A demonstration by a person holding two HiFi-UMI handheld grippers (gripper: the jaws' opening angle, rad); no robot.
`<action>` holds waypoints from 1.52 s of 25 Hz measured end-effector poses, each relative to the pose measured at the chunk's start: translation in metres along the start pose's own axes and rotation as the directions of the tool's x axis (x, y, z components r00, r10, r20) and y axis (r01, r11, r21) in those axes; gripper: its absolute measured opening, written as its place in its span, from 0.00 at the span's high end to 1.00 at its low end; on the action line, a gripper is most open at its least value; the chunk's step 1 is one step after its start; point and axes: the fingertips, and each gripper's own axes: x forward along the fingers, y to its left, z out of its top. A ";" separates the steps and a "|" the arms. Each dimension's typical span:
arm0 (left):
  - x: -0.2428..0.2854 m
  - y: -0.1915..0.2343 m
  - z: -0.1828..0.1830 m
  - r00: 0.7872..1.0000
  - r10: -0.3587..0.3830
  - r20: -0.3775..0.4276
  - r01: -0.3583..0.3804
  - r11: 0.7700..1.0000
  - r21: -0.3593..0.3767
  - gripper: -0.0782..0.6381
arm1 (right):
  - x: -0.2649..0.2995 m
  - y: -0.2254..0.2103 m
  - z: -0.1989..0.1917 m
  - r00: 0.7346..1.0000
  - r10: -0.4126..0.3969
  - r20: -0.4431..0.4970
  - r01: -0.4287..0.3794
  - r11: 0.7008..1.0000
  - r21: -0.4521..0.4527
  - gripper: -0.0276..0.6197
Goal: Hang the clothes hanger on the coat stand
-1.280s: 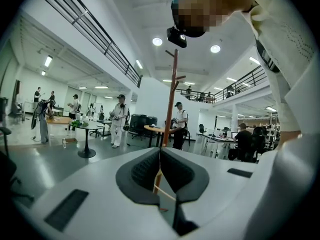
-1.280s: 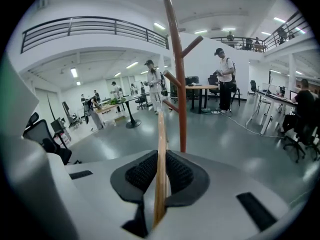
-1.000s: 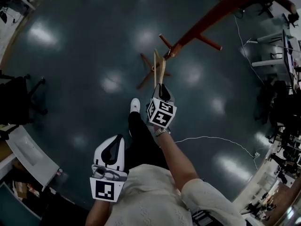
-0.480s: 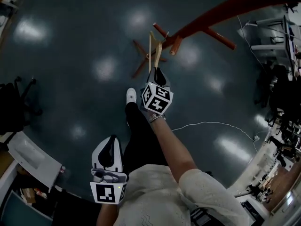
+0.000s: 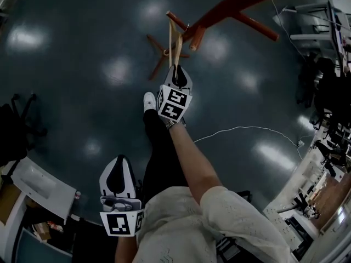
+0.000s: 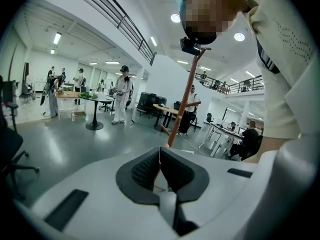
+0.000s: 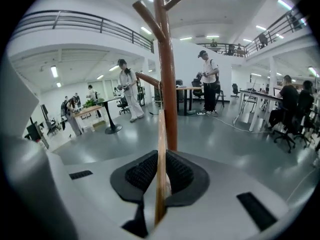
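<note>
Right gripper [image 5: 176, 71] clamps hanger [image 5: 173, 39] near coat stand [image 5: 248, 0]; left gripper [image 5: 117, 162] closed.

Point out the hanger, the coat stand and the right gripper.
hanger [image 7: 161, 149], right gripper view, its wooden bar.
coat stand [image 7: 166, 59], right gripper view, its trunk.
right gripper [image 5: 175, 70], head view, between its fingertips.
</note>
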 end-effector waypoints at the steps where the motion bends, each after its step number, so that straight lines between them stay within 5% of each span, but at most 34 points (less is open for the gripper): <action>1: 0.001 -0.001 -0.001 1.000 -0.003 -0.006 0.003 1.000 0.002 0.87 | 0.002 -0.002 -0.002 1.000 -0.012 -0.002 0.012 1.000 -0.018 0.86; 13: -0.004 0.012 0.005 1.000 0.017 0.020 -0.017 1.000 0.009 0.87 | 0.016 -0.009 0.005 0.998 0.042 0.050 -0.039 0.997 -0.060 0.85; 27: -0.009 -0.002 0.025 0.996 -0.039 0.084 0.028 0.991 0.130 0.87 | -0.043 -0.057 -0.009 0.984 0.148 -0.100 -0.158 0.982 -0.102 0.77; 33: -0.026 -0.004 0.034 0.992 -0.037 0.120 0.017 0.987 0.162 0.87 | -0.130 -0.050 0.004 0.956 0.260 -0.138 -0.282 0.944 -0.175 0.77; 38: -0.050 -0.010 0.037 0.986 -0.034 0.160 0.004 0.983 0.184 0.87 | -0.208 -0.014 0.034 0.898 0.430 -0.097 -0.441 0.874 -0.207 0.77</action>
